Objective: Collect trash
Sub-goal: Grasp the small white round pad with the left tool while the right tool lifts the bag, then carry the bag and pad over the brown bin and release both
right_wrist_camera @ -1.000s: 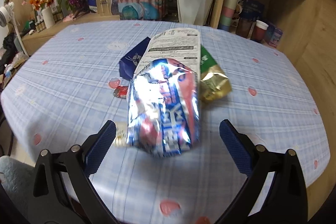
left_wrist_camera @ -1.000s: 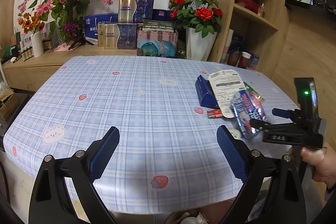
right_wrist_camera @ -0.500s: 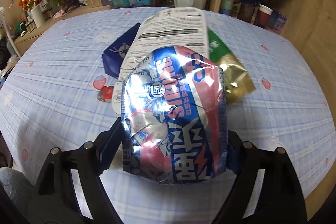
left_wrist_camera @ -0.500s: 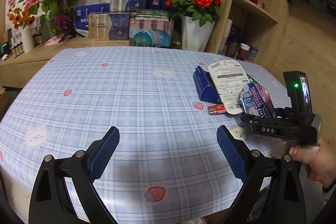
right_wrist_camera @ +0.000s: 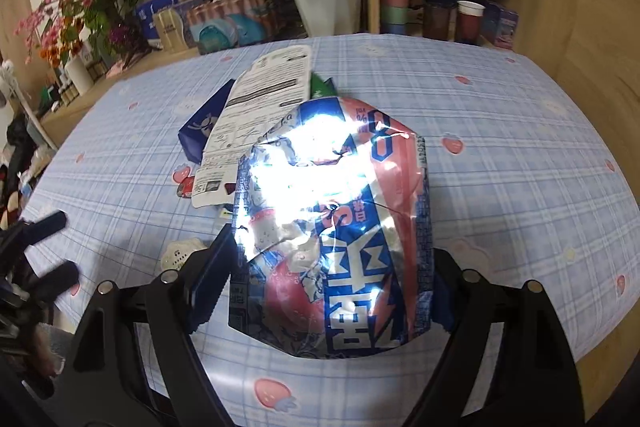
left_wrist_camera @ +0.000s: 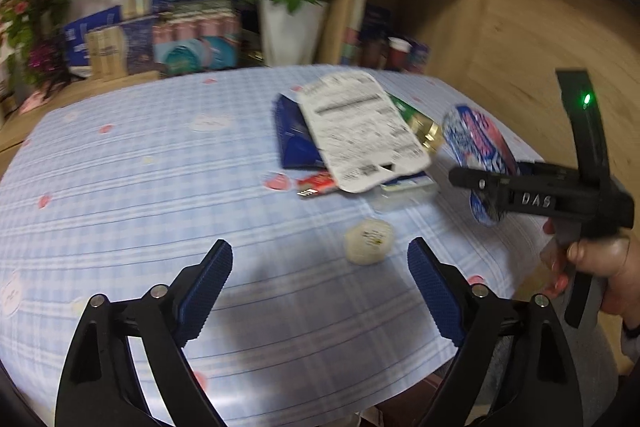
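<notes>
Shifted toward the trash pile since a second ago, with the foil bag now gripped and raised off the worktop.

Left wrist view: left tool point(left_wrist_camera: 320, 287) closing but wide apart, nothing between its pads, low over the checked worktop point(left_wrist_camera: 160, 187); round white wrapper point(left_wrist_camera: 369, 241) just ahead; white card point(left_wrist_camera: 360, 131) on a blue packet point(left_wrist_camera: 294, 143).

Right wrist view: right tool point(right_wrist_camera: 332, 279) clamped on both edges of the crumpled foil bag point(right_wrist_camera: 332, 227).
</notes>
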`<state>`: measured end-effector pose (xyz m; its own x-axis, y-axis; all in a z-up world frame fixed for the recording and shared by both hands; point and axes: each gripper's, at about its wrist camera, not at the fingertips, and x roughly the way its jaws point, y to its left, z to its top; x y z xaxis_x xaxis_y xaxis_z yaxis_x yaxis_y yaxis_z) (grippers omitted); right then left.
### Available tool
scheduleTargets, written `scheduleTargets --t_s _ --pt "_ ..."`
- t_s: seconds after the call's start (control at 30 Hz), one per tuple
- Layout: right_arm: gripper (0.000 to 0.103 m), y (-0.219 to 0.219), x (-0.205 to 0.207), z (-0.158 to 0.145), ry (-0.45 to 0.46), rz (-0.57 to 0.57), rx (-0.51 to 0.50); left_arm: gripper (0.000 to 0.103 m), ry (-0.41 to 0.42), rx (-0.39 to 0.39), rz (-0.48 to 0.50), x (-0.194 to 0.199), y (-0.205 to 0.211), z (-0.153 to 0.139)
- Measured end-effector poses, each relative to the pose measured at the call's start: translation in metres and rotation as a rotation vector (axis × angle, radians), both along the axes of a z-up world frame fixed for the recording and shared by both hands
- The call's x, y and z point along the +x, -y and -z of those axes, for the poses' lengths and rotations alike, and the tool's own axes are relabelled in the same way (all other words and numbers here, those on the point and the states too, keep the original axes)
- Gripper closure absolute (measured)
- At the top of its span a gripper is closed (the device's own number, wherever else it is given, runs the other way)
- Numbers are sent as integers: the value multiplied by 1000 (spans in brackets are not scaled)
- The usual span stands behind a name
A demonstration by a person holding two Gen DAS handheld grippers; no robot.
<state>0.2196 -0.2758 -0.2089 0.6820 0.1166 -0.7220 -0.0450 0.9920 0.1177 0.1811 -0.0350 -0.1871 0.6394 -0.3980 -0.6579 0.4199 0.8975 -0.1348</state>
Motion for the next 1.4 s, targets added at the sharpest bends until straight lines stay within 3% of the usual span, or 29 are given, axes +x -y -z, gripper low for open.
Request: scheduleTargets --t_s 0.33,0.7,0.8,1.07,1.4 --pt "22 23 -14 1 12 24 50 34 -129 121 190 42 60 35" --pt "22 29 -18 2 19 31 68 44 -154 207 230 62 82 54" --pt "22 30 -19 3 17 33 71 61 -128 236 236 60 86 53" --pt "22 25 -23 -1 22 19 81 64 -148 159 184 44 60 45" --pt "22 10 -37 -9 39 -8 87 65 -100 52 86 16 24 9"
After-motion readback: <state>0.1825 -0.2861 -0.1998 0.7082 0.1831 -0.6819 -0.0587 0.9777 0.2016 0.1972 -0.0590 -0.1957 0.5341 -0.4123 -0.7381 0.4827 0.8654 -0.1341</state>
